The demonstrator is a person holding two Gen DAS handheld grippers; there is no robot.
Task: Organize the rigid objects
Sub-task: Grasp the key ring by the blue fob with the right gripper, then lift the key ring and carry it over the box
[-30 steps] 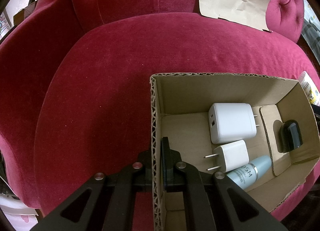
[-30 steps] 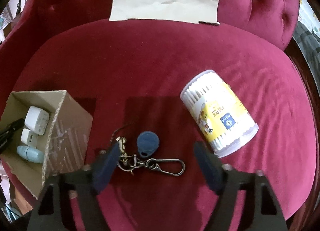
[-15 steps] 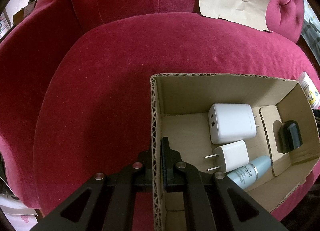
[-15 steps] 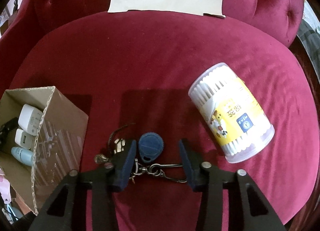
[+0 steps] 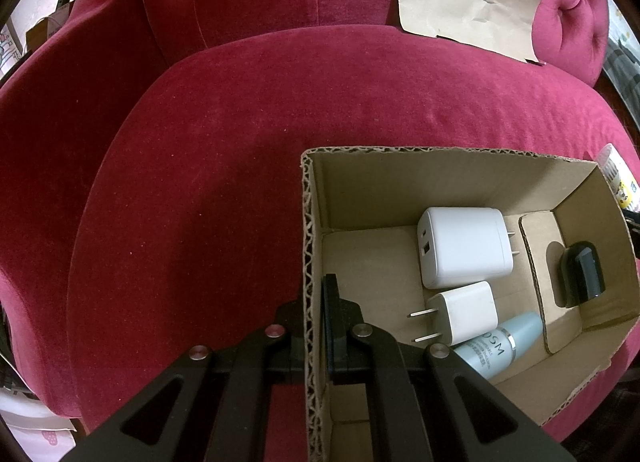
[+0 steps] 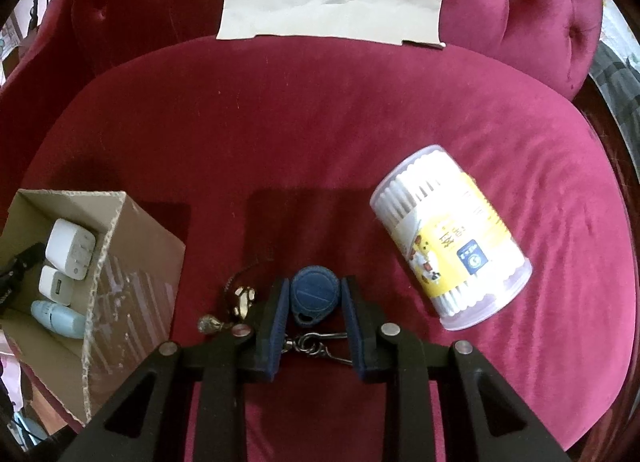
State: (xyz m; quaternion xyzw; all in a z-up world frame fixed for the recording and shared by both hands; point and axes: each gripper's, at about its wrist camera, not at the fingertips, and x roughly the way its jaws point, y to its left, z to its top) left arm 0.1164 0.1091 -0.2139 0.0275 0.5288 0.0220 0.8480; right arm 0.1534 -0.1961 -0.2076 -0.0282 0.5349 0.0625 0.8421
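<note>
Right wrist view: the right tongs [image 6: 314, 302], jaws just closing, bracket the blue key fob [image 6: 314, 294] on the seat cushion [image 6: 320, 142] to lift its keyring, while the left tongs [image 5: 316, 302] stay clenched on the cardboard box [image 5: 400, 182] wall, seemingly steadying it for the drop, with the cotton-swab jar [image 6: 452, 242] waiting farther right.

both grippers are matte black plastic with triangular cut-outs in their linkage arms and round silver screw heads at the joints. the left gripper [image 5: 318, 326] fills the lower centre of its frame; the right gripper [image 6: 314, 302], lower centre too, carries dark blue pads [image 6: 278, 322] on its fingers.
</note>
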